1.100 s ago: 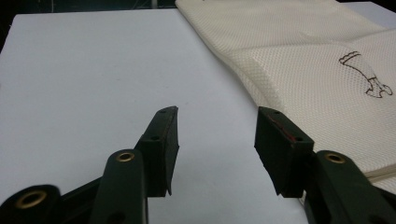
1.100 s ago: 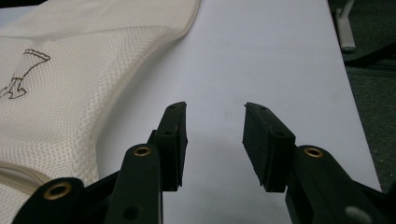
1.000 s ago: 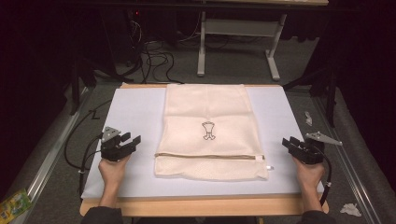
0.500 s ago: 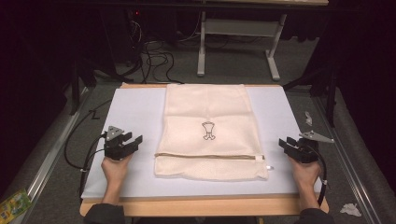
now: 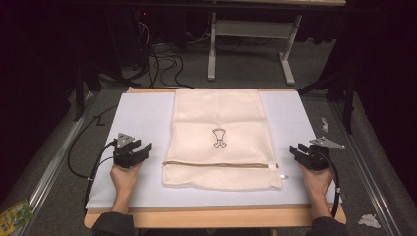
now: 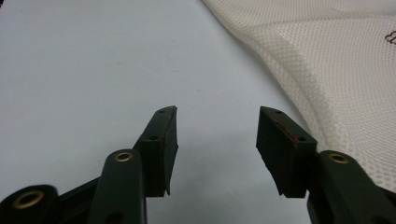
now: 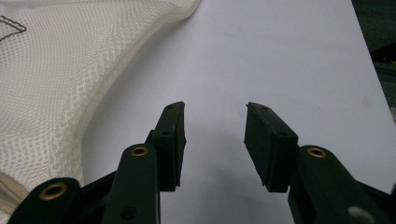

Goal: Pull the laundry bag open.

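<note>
A cream mesh laundry bag (image 5: pixel 219 140) lies flat in the middle of the white table mat (image 5: pixel 142 118), a small dark logo (image 5: pixel 219 138) at its centre and a zipper (image 5: pixel 221 164) across its near end. My left gripper (image 5: pixel 142 149) rests on the mat just left of the bag, open and empty; its own view has the bag's mesh edge (image 6: pixel 327 70) to the right of the left gripper (image 6: pixel 217 112). My right gripper (image 5: pixel 295 150) sits open right of the bag; in its view the mesh (image 7: pixel 51 79) lies left of the right gripper (image 7: pixel 215 107).
The mat sits on a wooden tabletop (image 5: pixel 216 219). Cables (image 5: pixel 162 61) and a metal desk frame (image 5: pixel 248 44) stand on the floor behind. Crumpled paper bits (image 5: pixel 368 220) lie on the floor at right, and a green packet (image 5: pixel 14 214) at lower left.
Both grippers have shifted slightly on the mat; the right one moved a little inward toward the bag. The bag has not moved.
</note>
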{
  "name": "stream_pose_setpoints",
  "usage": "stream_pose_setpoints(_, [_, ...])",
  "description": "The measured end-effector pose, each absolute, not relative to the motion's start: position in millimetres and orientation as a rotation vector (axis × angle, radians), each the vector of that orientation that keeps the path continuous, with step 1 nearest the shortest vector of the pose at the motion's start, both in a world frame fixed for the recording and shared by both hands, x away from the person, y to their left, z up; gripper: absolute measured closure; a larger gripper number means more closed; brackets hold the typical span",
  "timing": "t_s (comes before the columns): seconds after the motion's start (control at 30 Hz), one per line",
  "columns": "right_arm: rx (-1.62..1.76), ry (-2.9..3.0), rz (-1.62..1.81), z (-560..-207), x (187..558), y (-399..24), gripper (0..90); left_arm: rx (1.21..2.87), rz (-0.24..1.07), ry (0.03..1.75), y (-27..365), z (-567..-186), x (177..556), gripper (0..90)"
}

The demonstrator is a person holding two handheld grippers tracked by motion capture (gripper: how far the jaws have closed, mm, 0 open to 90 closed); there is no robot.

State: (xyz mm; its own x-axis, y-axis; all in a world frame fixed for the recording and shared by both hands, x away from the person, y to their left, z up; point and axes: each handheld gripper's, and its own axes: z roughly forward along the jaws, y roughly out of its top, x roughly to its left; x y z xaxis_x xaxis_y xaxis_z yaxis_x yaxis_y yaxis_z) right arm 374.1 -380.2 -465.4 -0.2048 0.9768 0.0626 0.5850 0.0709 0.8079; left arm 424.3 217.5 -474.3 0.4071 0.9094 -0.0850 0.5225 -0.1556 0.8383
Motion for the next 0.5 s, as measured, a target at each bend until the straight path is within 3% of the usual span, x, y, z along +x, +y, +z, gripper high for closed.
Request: stream_pose_setpoints(0.5, [1.555, 1.841, 0.987, -472.8, 377.6, -376.5, 57.4, 1.83, 0.586, 1.247, 214.7, -481.7, 427.7, 47.9])
